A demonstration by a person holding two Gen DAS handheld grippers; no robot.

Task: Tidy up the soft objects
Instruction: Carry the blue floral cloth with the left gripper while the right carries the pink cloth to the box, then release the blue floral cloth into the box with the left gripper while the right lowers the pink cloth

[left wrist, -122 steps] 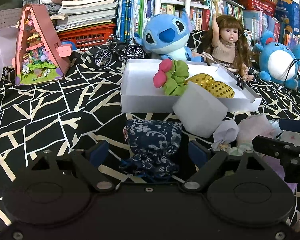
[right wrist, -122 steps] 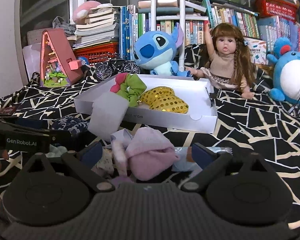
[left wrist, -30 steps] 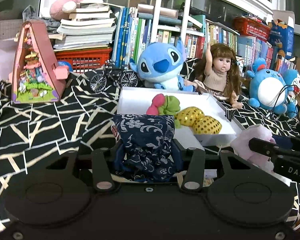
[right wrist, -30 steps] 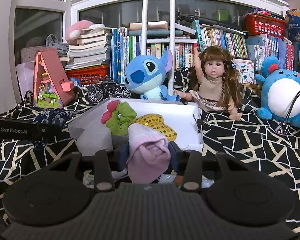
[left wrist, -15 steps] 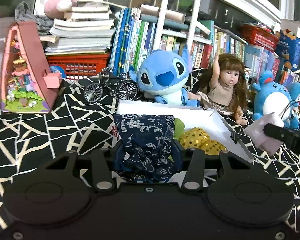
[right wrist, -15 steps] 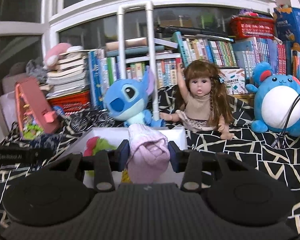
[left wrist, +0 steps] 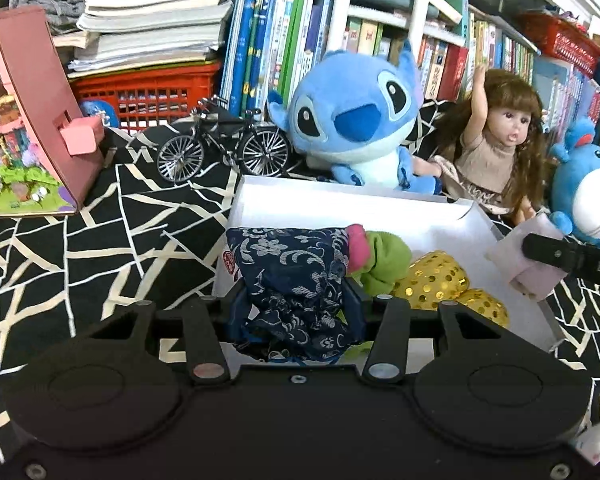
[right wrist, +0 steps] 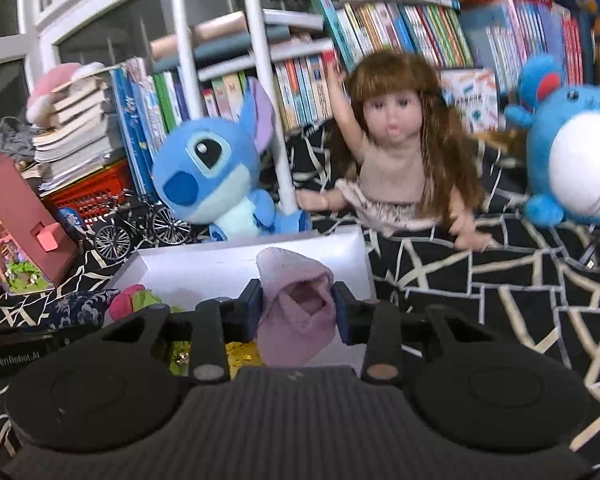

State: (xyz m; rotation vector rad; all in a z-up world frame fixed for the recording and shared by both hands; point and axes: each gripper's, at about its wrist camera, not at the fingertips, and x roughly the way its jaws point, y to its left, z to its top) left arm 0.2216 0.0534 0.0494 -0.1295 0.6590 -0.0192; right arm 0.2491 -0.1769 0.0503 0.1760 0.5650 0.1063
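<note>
My left gripper (left wrist: 296,312) is shut on a navy floral cloth pouch (left wrist: 292,280) and holds it over the near left edge of the white box (left wrist: 340,208). My right gripper (right wrist: 296,312) is shut on a pale pink folded cloth (right wrist: 296,308), held above the box's right part (right wrist: 220,268); that cloth also shows in the left wrist view (left wrist: 528,256). In the box lie a pink and green scrunchie (left wrist: 376,256) and a gold sequinned piece (left wrist: 440,280).
Behind the box stand a blue Stitch plush (left wrist: 352,120), a doll (left wrist: 496,144), a blue round plush (left wrist: 588,192) and a model bicycle (left wrist: 224,148). A pink toy house (left wrist: 24,128) stands at the left. Bookshelves fill the back. A black and white cloth (left wrist: 100,240) covers the table.
Both grippers, shut on their cloths since a second ago, have moved forward and now hang over the white box. The right gripper swung right and closer to the doll.
</note>
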